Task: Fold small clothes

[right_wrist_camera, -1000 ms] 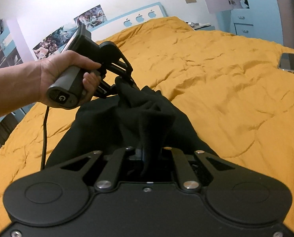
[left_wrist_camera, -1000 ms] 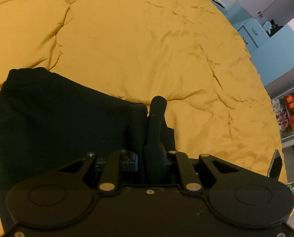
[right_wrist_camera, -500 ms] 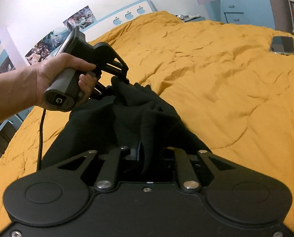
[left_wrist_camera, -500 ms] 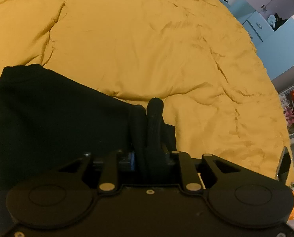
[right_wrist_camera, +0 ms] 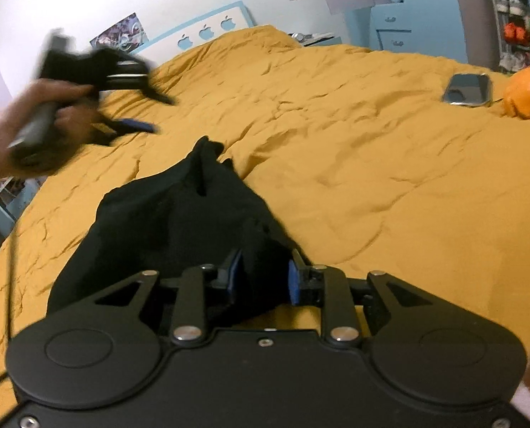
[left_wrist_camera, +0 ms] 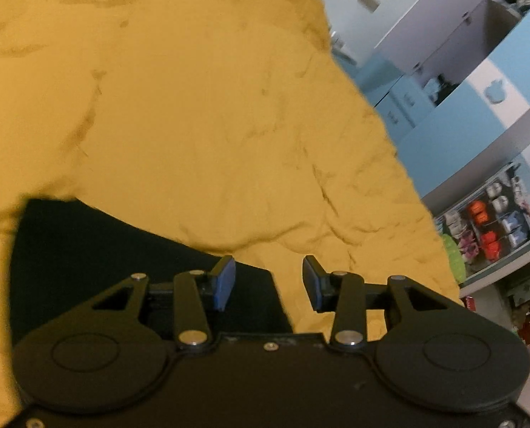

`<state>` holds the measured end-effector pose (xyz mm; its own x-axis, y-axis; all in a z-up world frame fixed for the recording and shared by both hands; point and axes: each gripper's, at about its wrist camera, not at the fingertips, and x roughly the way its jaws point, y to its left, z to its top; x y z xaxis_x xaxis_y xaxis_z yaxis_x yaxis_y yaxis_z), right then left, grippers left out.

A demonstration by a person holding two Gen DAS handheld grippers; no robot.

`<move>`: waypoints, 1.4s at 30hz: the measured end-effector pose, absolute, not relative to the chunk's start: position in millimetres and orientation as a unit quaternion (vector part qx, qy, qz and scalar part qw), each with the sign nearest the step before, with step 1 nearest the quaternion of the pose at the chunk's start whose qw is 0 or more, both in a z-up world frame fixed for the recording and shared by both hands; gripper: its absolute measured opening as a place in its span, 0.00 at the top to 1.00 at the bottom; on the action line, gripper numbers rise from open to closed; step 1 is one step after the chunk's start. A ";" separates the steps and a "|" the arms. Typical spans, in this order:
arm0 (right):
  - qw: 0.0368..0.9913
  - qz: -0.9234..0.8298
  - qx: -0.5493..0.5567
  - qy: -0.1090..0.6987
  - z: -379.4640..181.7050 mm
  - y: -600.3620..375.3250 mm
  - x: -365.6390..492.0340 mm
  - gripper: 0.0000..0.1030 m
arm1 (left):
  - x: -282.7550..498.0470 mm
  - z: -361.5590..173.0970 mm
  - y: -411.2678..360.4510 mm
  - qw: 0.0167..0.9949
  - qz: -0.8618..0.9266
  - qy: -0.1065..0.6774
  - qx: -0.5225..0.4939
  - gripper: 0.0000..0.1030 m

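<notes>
A small black garment [right_wrist_camera: 179, 221] lies bunched on the yellow bed cover [right_wrist_camera: 354, 178]. It also shows in the left wrist view [left_wrist_camera: 86, 249], lower left. My left gripper [left_wrist_camera: 268, 281] is open and empty, lifted above the garment's edge; in the right wrist view it [right_wrist_camera: 158, 114] is blurred, held in a hand up and left of the garment. My right gripper [right_wrist_camera: 261, 281] is open, its blue-padded fingers [right_wrist_camera: 234, 278] standing either side of the garment's near end without pinching it.
A phone [right_wrist_camera: 468, 89] and an orange round object [right_wrist_camera: 528, 96] lie on the cover at the far right. Blue cabinets [left_wrist_camera: 443, 100] and shelves of small items [left_wrist_camera: 489, 224] stand beyond the bed's right edge. A headboard with apple shapes [right_wrist_camera: 204, 32] is behind.
Both grippers have opened and let go of the black garment. The left gripper has lifted up and away to the left; the garment has dropped onto the cover.
</notes>
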<state>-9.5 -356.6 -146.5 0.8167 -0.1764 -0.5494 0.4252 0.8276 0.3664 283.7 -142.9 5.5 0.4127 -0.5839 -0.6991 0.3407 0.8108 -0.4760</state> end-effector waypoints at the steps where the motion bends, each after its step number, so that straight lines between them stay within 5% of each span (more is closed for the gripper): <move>1: 0.922 -0.175 0.238 0.252 -143.3 -357.4 -14.2 0.73 | 277.9 14.2 -127.2 0.835 -0.281 0.457 -0.126 0.60; 11: 0.954 -0.064 0.209 0.207 -90.2 -404.4 45.2 0.63 | 185.6 69.0 56.7 0.857 -0.277 0.431 -0.059 0.58; 20: 0.913 0.025 0.260 0.314 -117.5 -445.0 226.5 0.54 | 91.1 -51.9 93.7 0.783 -0.310 0.499 -0.207 0.58; 27: 0.883 0.019 0.289 0.369 -154.8 -438.4 259.5 0.53 | 86.7 -126.1 104.2 0.688 -0.290 0.547 -0.378 0.58; 30: 0.884 0.028 0.285 0.369 -158.1 -434.6 263.1 0.55 | 90.7 -134.2 102.5 0.678 -0.292 0.550 -0.389 0.56; 34: 0.893 0.019 0.264 0.365 -153.3 -433.8 261.3 0.76 | 94.0 -136.5 107.5 0.665 -0.296 0.551 -0.408 0.55; 37: 0.902 0.024 0.247 0.353 -141.7 -431.3 260.6 0.80 | 95.1 -131.6 107.3 0.668 -0.308 0.542 -0.406 0.85; 42: 0.902 0.012 0.259 0.346 -154.7 -443.9 260.8 0.85 | 96.2 -137.5 104.9 0.673 -0.301 0.551 -0.390 0.86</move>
<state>260.8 -443.9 -154.7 0.7599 0.2002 -0.6185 0.1586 0.8656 0.4750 96.2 104.9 -137.5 0.2106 -0.8357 -0.5072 -0.0247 0.5141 -0.8574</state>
